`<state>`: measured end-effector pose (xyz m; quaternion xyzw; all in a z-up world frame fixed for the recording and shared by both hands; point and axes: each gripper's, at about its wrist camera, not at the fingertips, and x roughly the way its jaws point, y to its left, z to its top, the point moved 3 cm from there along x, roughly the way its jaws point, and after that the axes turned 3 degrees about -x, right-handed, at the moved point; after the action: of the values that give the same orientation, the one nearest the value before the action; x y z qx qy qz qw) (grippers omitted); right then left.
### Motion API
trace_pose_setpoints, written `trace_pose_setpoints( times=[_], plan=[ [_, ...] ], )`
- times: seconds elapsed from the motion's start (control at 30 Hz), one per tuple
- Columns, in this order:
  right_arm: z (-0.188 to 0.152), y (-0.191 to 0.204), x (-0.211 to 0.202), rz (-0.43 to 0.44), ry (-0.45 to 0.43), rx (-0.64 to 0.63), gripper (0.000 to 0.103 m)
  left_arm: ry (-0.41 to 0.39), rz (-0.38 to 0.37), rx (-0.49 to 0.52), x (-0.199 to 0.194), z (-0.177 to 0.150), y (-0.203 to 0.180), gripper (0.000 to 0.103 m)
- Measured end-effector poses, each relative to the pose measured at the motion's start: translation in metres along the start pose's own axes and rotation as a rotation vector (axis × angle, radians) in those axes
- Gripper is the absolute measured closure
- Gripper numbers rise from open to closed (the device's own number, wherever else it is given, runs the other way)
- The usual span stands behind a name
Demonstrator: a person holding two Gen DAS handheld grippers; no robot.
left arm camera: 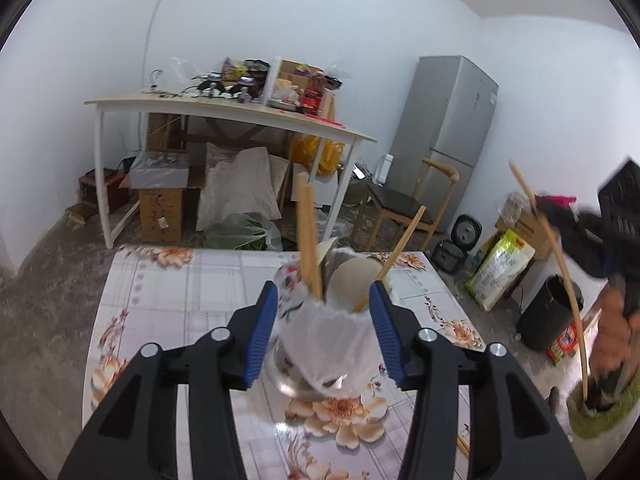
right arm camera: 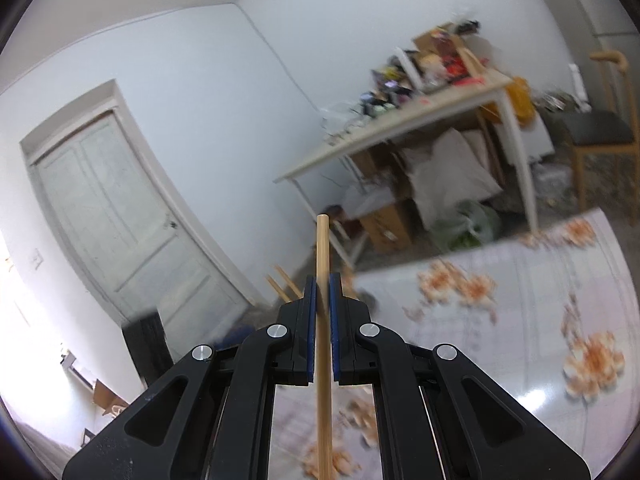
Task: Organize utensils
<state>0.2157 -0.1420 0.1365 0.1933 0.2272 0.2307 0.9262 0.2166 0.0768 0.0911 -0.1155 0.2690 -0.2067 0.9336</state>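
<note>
Utensil holder (left arm camera: 324, 336), wrapped in white plastic, stands upright on the floral table (left arm camera: 168, 280), dead centre in the left wrist view. Chopsticks (left arm camera: 310, 240) and a wooden spoon (left arm camera: 354, 282) already stand inside it. Left gripper (left arm camera: 326, 320): fingers apart, flanking the holder at 9 and 3 o'clock, pads apparently clear of its wall. Right gripper (right arm camera: 323, 320): fingers clamped on a single chopstick (right arm camera: 322, 248) pointing to 12 o'clock. Judgement: next is dropping this stick in. Steady the holder first, align the stick over the mouth, lower before release.
</note>
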Motion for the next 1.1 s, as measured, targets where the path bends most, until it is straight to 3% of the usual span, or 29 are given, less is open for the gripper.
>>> trace_pose_setpoints(
  times=[0.13,0.33,0.5,0.73,1.1],
  plan=[
    [0.028,0.025,0.026,0.073,-0.054,-0.051,0.098,-0.008,0.029,-0.049,-0.021,-0.016,0.018,0.055],
    [0.057,0.051,0.082,0.116,-0.113,-0.092,0.099,-0.009,0.087,-0.082,-0.042,-0.032,0.047,0.055],
    [0.068,0.05,0.118,0.083,-0.163,-0.112,0.098,-0.016,0.133,-0.112,-0.053,-0.037,0.07,0.055],
    [0.054,0.036,0.16,-0.01,-0.152,-0.137,0.099,-0.011,0.173,-0.157,-0.05,-0.038,0.1,0.055],
    [0.034,0.035,0.185,-0.135,-0.123,-0.253,0.098,0.001,0.178,-0.165,-0.04,-0.041,0.11,0.055]
  ],
)
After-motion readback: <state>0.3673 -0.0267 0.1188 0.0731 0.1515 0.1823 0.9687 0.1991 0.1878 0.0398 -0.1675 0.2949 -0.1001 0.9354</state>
